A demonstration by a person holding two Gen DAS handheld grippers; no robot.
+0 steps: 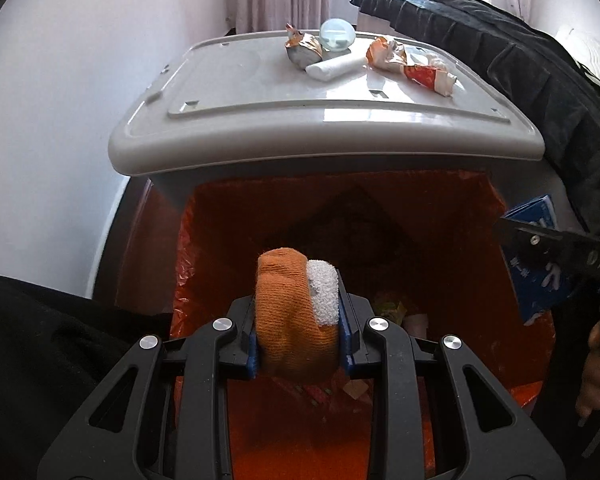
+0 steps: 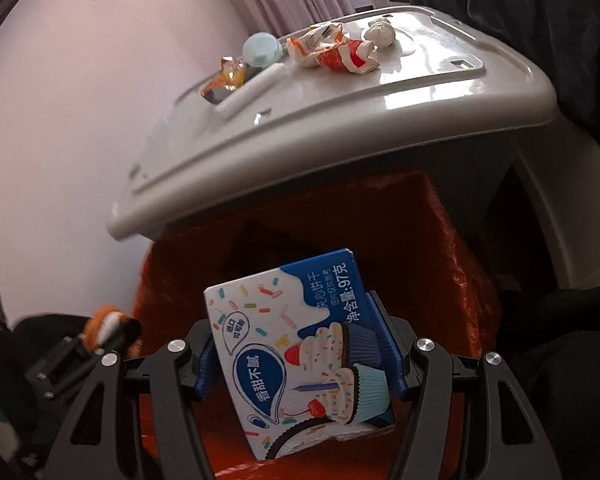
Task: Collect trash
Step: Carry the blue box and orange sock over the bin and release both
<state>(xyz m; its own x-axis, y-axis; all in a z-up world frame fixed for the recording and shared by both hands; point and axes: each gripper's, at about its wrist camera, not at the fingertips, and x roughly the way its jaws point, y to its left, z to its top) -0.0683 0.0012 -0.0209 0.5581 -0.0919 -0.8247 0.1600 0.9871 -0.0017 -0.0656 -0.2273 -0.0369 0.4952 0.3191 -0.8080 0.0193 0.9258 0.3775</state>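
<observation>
Blue cookie box (image 2: 300, 352), long axis tilted upright, sits clamped in right gripper (image 2: 300, 356); left gripper (image 1: 300, 320) clamps an orange sock (image 1: 292, 312).

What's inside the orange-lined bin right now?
In the orange-lined bin, a few scraps show near the bottom. The orange sock in the left tongs covers the rest, so the fill level is unclear.

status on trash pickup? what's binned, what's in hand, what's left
Binned: some scraps already lie in the orange-lined bin. In hand: the left gripper is shut on an orange and white sock, the right gripper on a blue cookie box, both over the liner. Left on the grey lid: crumpled wrappers, a white roll, a pale round cap, a tissue wad.
</observation>
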